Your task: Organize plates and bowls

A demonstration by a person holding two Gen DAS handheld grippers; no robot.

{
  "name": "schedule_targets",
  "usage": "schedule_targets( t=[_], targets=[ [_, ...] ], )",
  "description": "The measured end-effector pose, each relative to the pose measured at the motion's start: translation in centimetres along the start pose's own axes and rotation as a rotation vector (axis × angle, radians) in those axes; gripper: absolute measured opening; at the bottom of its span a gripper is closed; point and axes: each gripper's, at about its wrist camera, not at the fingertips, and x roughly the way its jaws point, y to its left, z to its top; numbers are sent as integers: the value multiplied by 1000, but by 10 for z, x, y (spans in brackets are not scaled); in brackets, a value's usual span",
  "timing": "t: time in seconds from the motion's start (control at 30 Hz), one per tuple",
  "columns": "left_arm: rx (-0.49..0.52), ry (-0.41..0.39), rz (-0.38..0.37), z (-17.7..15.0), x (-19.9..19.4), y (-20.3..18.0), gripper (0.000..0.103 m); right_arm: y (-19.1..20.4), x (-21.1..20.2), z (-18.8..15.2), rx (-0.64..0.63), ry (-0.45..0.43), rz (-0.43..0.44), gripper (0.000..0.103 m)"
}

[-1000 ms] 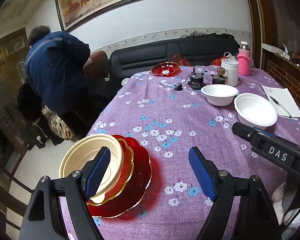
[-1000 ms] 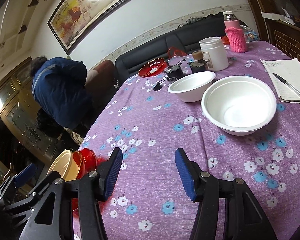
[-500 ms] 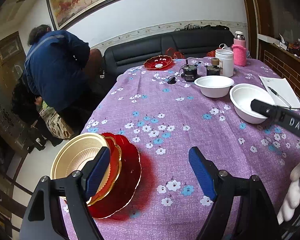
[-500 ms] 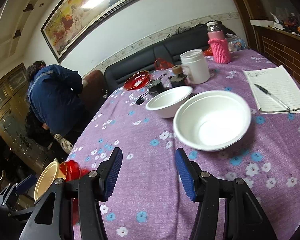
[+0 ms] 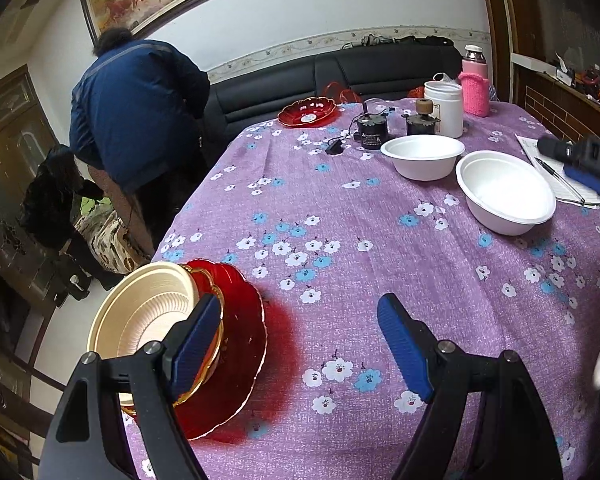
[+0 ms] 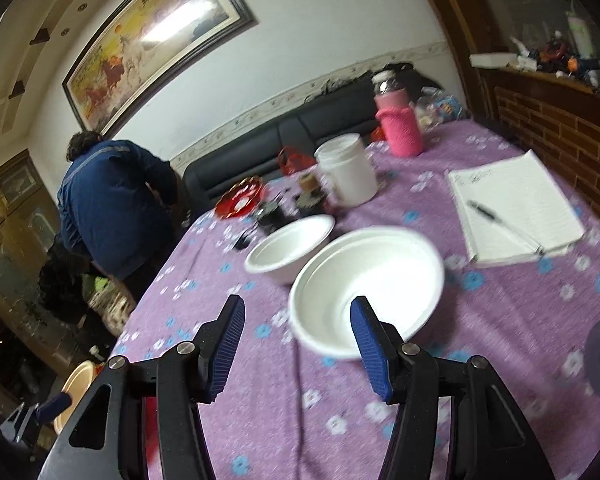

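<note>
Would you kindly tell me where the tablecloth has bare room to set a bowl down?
The widest bare stretch lies mid-table, between the red plate stack and the near white bowl. The far end is crowded around the white jar, and the notebook fills the right edge.

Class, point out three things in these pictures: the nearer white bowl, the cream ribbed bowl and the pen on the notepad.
nearer white bowl [image 6: 364, 280]: right wrist view, inner floor.
cream ribbed bowl [image 5: 152, 312]: left wrist view, ribbed inner wall.
pen [image 6: 485, 213]: right wrist view, dark barrel.
</note>
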Motion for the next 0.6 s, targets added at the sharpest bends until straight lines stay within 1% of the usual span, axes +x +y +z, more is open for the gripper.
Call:
schedule_targets(
  t=[0.07,0.13,0.2,0.27,0.37,0.43,0.53,0.6],
  targets=[
    [-2,9,-14,1,2,-3,80,-3,3,7,-20,-33,-48,60],
    [-9,25,-43,4,6,-5,80,-11,8,16,-29,-67,-103,64],
    [-18,40,-72,7,11,-7,80,-23,17,23,-27,-84,-155,65],
    [-25,49,-93,10,15,-10,80,-36,26,27,-13,-83,-183,65],
    [-49,63,-128,18,23,-14,80,-59,43,27,28,-55,-203,65],
    [-86,75,-163,25,30,-15,80,-75,58,21,53,-14,-214,65],
    [-138,88,-205,36,42,-18,80,-84,77,15,29,48,-229,65],
    [-160,100,-225,42,51,-24,80,-85,90,11,13,97,-204,65]
  ],
)
